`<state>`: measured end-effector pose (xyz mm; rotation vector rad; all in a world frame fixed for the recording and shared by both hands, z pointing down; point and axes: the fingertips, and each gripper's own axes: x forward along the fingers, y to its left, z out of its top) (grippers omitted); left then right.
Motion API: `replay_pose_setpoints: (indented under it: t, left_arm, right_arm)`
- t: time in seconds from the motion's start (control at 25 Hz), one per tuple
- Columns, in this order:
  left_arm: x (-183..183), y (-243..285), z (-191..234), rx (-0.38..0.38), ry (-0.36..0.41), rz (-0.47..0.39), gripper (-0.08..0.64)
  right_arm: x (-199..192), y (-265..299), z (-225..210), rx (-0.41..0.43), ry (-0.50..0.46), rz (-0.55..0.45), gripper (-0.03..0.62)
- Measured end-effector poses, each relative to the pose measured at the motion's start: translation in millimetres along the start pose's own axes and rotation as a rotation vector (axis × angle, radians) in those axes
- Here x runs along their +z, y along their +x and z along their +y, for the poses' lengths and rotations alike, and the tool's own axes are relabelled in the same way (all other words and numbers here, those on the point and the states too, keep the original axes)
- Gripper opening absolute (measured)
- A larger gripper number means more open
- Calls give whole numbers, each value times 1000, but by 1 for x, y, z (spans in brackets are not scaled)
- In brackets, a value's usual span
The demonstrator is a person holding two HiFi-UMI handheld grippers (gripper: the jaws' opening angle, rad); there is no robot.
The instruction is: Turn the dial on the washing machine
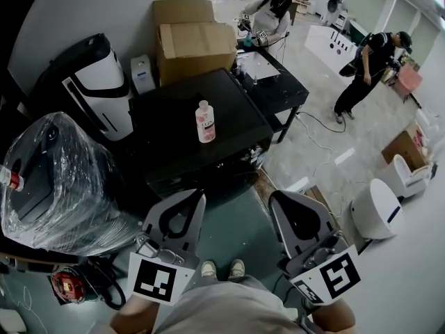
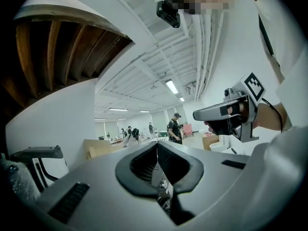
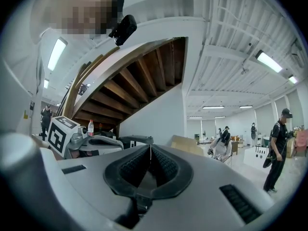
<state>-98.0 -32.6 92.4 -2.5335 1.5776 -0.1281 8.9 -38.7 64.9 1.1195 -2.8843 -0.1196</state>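
Note:
A black boxy appliance (image 1: 174, 127) stands in front of me in the head view; no dial shows on it from here. My left gripper (image 1: 201, 195) is held low near my body, short of the appliance's front edge, its jaws shut with nothing between them (image 2: 157, 144). My right gripper (image 1: 274, 199) is level with it on the right, also shut and empty (image 3: 150, 147). Both gripper views look out across the hall, not at the appliance. The right gripper (image 2: 196, 114) shows from the side in the left gripper view.
A pink bottle (image 1: 205, 122) stands on the appliance's top. A plastic-wrapped machine (image 1: 55, 179) sits at the left, with a white and black appliance (image 1: 90, 82) behind it. Cardboard boxes (image 1: 191, 40) and a black table (image 1: 274, 82) lie beyond. A person (image 1: 368, 65) stands at the far right.

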Motion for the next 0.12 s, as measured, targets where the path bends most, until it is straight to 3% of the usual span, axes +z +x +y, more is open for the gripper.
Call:
replay_pose_setpoints:
  t: [0.12]
  left_arm:
    - [2, 1, 0, 2, 1, -3, 18]
  right_arm:
    - [2, 1, -1, 7, 1, -6, 32]
